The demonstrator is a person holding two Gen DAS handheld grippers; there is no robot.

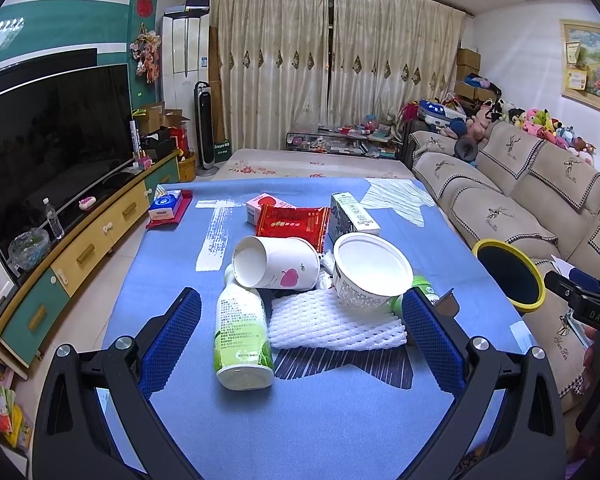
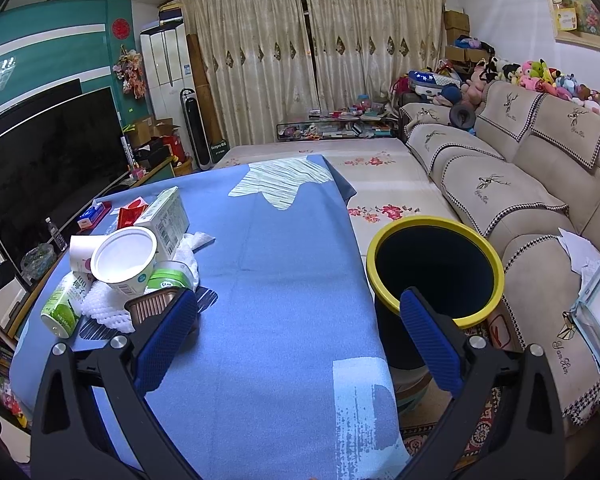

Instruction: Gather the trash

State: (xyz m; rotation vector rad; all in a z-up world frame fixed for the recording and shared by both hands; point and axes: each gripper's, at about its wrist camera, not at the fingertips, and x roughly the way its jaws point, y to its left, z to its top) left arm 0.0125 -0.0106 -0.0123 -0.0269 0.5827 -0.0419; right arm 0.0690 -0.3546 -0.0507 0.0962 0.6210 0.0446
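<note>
Lying between wide left jaws, bottle (image 1: pixel 242 330)

The left wrist view looks forward between its own blue fingers (image 1: pixel 172 340), low and close over the table (image 1: pixel 300 420), facing the trash pile (image 1: pixel 300 280) head on, with the curtains (image 1: pixel 332 60) far behind. The right wrist view sits further right at similar height, facing the same curtains (image 2: pixel 312 48), over the table's right edge (image 2: pixel 364 280), with the bin (image 2: pixel 436 268) near. Both share the pile (image 2: pixel 128 272), the bin (image 1: pixel 508 276), the TV (image 1: pixel 52 136) at left and the sofa (image 1: pixel 520 184) at right
</note>
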